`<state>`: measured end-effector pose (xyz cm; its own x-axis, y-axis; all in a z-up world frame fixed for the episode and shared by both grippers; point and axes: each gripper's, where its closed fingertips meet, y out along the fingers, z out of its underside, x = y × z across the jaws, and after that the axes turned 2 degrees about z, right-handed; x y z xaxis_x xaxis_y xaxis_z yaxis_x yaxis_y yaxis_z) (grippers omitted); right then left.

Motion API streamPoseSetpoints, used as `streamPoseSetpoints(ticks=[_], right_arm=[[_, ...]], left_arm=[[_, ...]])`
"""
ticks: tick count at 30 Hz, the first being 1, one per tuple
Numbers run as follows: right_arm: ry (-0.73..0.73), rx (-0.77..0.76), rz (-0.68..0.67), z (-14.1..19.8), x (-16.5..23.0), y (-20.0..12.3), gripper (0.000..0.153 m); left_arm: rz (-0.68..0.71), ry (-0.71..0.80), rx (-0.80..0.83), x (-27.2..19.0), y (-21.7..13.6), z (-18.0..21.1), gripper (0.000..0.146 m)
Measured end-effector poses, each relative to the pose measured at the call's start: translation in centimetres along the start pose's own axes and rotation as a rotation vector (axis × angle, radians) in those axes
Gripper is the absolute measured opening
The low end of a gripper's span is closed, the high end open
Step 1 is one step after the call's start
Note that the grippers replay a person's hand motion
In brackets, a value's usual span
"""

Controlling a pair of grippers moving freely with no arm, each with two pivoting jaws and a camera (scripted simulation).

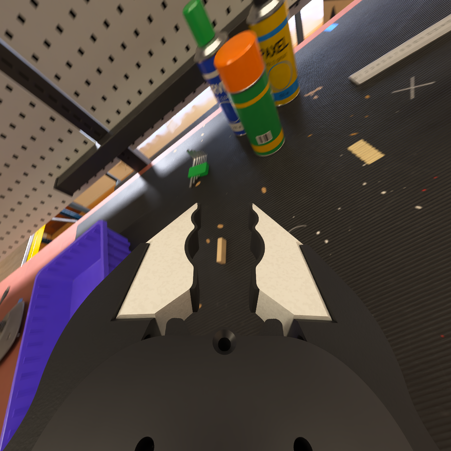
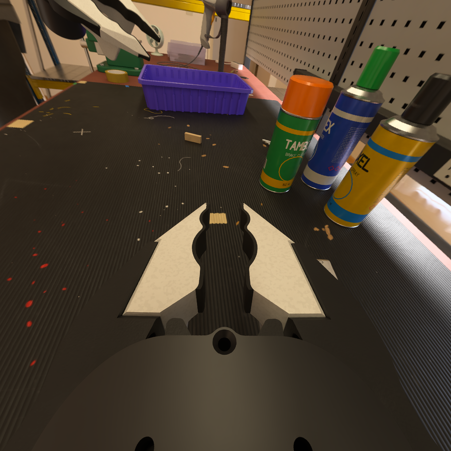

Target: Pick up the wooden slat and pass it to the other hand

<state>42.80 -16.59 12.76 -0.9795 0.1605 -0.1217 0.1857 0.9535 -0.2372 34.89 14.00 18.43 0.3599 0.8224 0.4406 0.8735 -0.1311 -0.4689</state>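
The wooden slat (image 1: 221,250) is a small pale block lying flat on the dark ribbed mat. In the left wrist view it sits in line with the gap between my fingers, below them. My left gripper (image 1: 225,207) is open and empty, hovering above the slat. In the right wrist view the slat (image 2: 193,137) lies far ahead, near the purple bin. My right gripper (image 2: 224,206) is open and empty, low over the mat. The left gripper (image 2: 127,31) shows at the top left of the right wrist view, high above the mat.
Three spray cans stand together: orange-capped (image 1: 253,97) (image 2: 292,136), green-capped blue (image 2: 341,127), yellow (image 2: 380,166). A purple bin (image 1: 61,305) (image 2: 195,92) stands by the mat's edge. A green hex key set (image 1: 198,168), a steel ruler (image 1: 400,53) and a pegboard (image 1: 73,73) are nearby.
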Motion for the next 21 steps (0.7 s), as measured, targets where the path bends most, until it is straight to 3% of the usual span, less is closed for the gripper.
streamPoseSetpoints(ticks=[3,6,10,15,18,21], right_arm=[[0.019,0.011,-0.028,0.2,-0.8,0.9,0.024],[0.017,0.025,-0.034,0.6,-1.2,1.6,0.024],[0.027,0.008,-0.043,0.8,-1.2,2.1,0.023],[0.012,-0.005,-0.046,0.6,-1.0,2.0,0.021],[0.01,-0.014,-0.05,0.5,-1.0,1.6,0.022],[0.019,-0.03,-0.053,0.3,-1.0,1.1,0.022]], left_arm=[[-0.024,-0.038,0.074,1.4,-0.4,2.1,0.038],[0.044,-0.092,0.173,1.6,0.5,4.7,0.037],[0.152,-0.136,0.292,1.3,4.3,7.9,0.037],[0.183,-0.086,0.516,2.2,9.2,12.2,0.033],[0.288,-0.139,0.578,1.4,10.4,13.8,0.036],[0.28,-0.142,0.672,1.2,10.9,15.0,0.042]])
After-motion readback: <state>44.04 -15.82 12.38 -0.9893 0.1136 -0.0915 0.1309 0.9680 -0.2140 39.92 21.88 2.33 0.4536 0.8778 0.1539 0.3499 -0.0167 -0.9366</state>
